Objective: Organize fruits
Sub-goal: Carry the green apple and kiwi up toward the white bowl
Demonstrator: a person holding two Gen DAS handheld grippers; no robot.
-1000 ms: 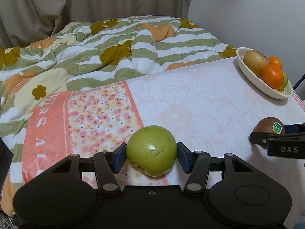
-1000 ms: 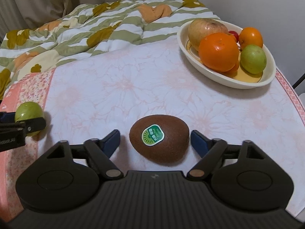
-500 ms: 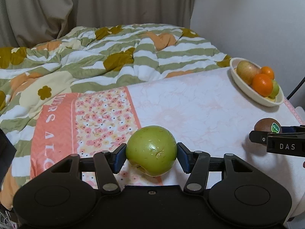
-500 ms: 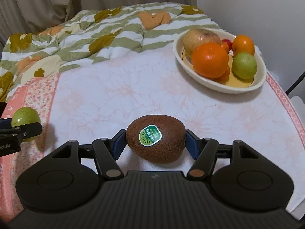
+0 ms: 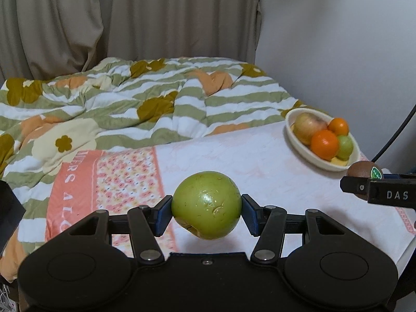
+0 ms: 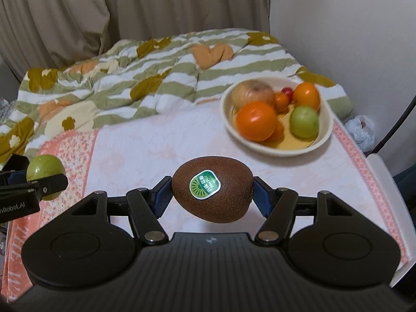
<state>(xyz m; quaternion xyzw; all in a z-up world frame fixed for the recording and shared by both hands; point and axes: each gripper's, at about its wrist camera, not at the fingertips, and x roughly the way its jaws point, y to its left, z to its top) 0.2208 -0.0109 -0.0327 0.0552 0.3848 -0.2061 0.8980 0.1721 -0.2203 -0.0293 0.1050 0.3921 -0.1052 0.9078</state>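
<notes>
My left gripper [image 5: 206, 212] is shut on a green apple [image 5: 206, 205] and holds it above the pink sheet. My right gripper [image 6: 212, 193] is shut on a brown kiwi [image 6: 212, 192] with a green sticker, held above the sheet. The cream oval bowl [image 6: 326, 135] lies ahead and to the right; it holds a pale apple, oranges, a green fruit and a small red one. In the left wrist view the bowl [image 5: 293, 135] is at the far right, with the kiwi [image 5: 361, 169] in the right gripper nearer. The apple in the left gripper shows in the right wrist view [image 6: 43, 167].
A rumpled green-striped floral quilt [image 5: 156, 98] covers the far half of the bed. Beige curtains [image 5: 130, 20] and a white wall [image 6: 351, 26] stand behind. A black cable [image 6: 397, 119] and a plastic bag [image 6: 362, 130] lie past the bed's right edge.
My right gripper closed on the kiwi and lifted it off the sheet. Both grippers have risen with their fruit; the bowl now looks farther and lower.
</notes>
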